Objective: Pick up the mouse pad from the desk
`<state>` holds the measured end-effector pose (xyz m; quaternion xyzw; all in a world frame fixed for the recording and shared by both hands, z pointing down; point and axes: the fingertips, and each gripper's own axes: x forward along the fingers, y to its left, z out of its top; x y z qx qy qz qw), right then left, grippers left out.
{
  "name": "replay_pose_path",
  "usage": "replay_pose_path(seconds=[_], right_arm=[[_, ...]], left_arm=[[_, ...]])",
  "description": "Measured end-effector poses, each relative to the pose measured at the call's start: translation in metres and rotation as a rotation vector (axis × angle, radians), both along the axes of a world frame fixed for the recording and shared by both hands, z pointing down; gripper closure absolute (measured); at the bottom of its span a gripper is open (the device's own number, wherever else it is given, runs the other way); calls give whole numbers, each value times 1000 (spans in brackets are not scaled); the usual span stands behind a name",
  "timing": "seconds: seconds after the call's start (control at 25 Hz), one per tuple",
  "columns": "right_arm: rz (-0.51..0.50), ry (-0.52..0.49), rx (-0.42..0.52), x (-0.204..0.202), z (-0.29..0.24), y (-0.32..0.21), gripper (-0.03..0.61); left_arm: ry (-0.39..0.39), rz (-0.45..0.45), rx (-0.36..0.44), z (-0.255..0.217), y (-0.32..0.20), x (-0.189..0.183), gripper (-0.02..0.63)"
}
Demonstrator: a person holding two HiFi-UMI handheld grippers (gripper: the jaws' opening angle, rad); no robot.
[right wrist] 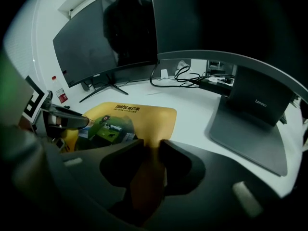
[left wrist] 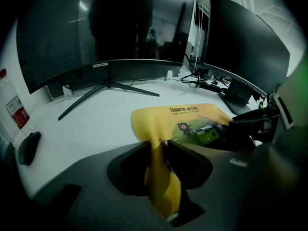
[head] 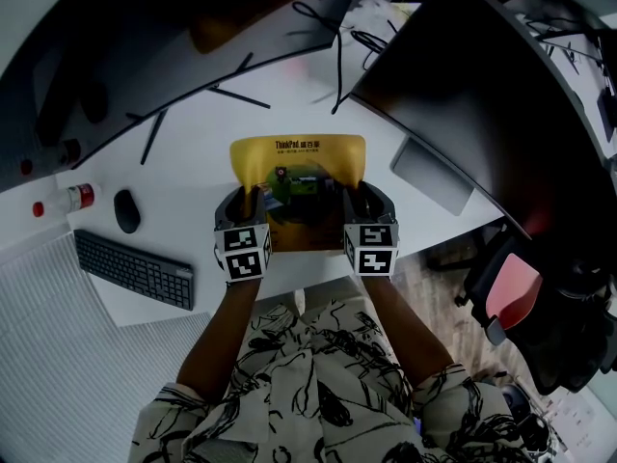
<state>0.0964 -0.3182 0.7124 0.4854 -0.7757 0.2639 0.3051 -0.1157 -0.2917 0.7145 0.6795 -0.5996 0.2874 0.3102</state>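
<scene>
**Pad being pinched at both near corners**

The yellow pad (head: 299, 154) is being held by both grippers at the front of the white desk (head: 193, 152), between two dark curved monitors. The left gripper (left wrist: 161, 143) is being kept clenched on the pad's near left corner. In the left gripper view a fold of yellow is being squeezed upright between the two jaws. The right gripper (right wrist: 153, 146) is likewise being kept clenched on the near right corner, with the pad's edge drawn up between its jaws. The far edge of the pad, with its dark print, is being left flat on the desk. The sides are being curled upward toward the grippers, and the green picture in the middle is being shaded between them.

To the left, well apart from the pad, a keyboard (head: 135, 270) is being shown near the desk's front edge. A black mouse (head: 126, 210) and a lying bottle (head: 77, 198) are being shown just behind it. To the right of the pad a grey stand (right wrist: 255, 124) is being shown resting on the desk. Black cables (head: 337, 56) are being shown trailing behind the pad.
</scene>
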Motion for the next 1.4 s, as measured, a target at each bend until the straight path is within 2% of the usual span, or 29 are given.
replay_pose_path(seconds=[0.08, 0.24, 0.4, 0.52, 0.72, 1.0, 1.4], right_arm=[[10, -11, -10, -1, 0, 0, 451], [23, -43, -41, -2, 2, 0, 472], [-24, -104, -71, -3, 3, 0, 479], [-14, -153, -95, -1, 0, 1, 494], [-30, -130, -13, -6, -21, 1, 503], [-1, -110, 85, -4, -52, 2, 506], [33, -137, 187, -3, -107, 4, 508]], left_arm=[[-12, 26, 0, -1, -1, 2, 497], [-80, 155, 22, -8, -2, 15, 540], [-8, 142, 3, -5, 0, 13, 543], [34, 117, -9, -6, 0, 9, 529], [49, 148, 36, -22, 0, 13, 540], [61, 130, 108, -47, 0, 9, 540], [87, 121, 234, -107, -2, 4, 543]])
